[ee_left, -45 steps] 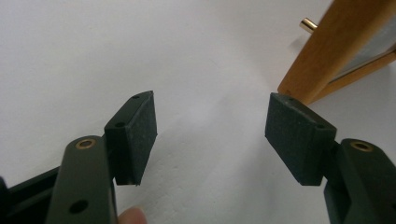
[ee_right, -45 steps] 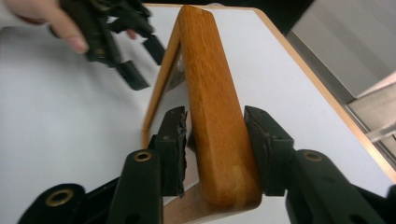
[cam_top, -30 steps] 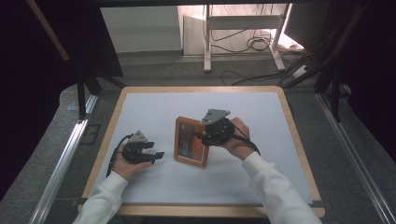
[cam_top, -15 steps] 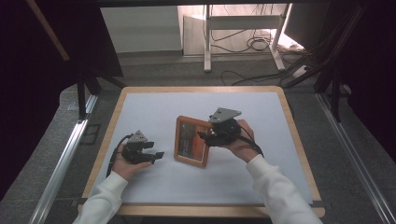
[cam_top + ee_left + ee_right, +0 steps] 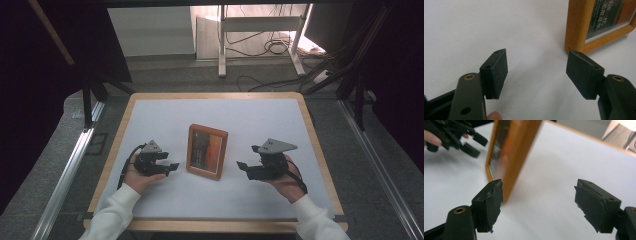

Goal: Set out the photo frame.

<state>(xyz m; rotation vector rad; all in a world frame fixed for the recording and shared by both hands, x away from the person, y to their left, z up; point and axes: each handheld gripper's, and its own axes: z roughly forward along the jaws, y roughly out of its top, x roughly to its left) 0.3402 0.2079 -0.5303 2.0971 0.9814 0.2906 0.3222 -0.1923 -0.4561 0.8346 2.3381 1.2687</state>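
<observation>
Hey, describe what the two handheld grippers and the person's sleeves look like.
Both grippers are black. The left gripper and right gripper each carry a grey three-cornered plate on top and trail a black cable. Each claw has two flat rectangular black pads on arms with brass-ringed holes; the right one's pads look ragged at the edges. The sleeves are white.
</observation>
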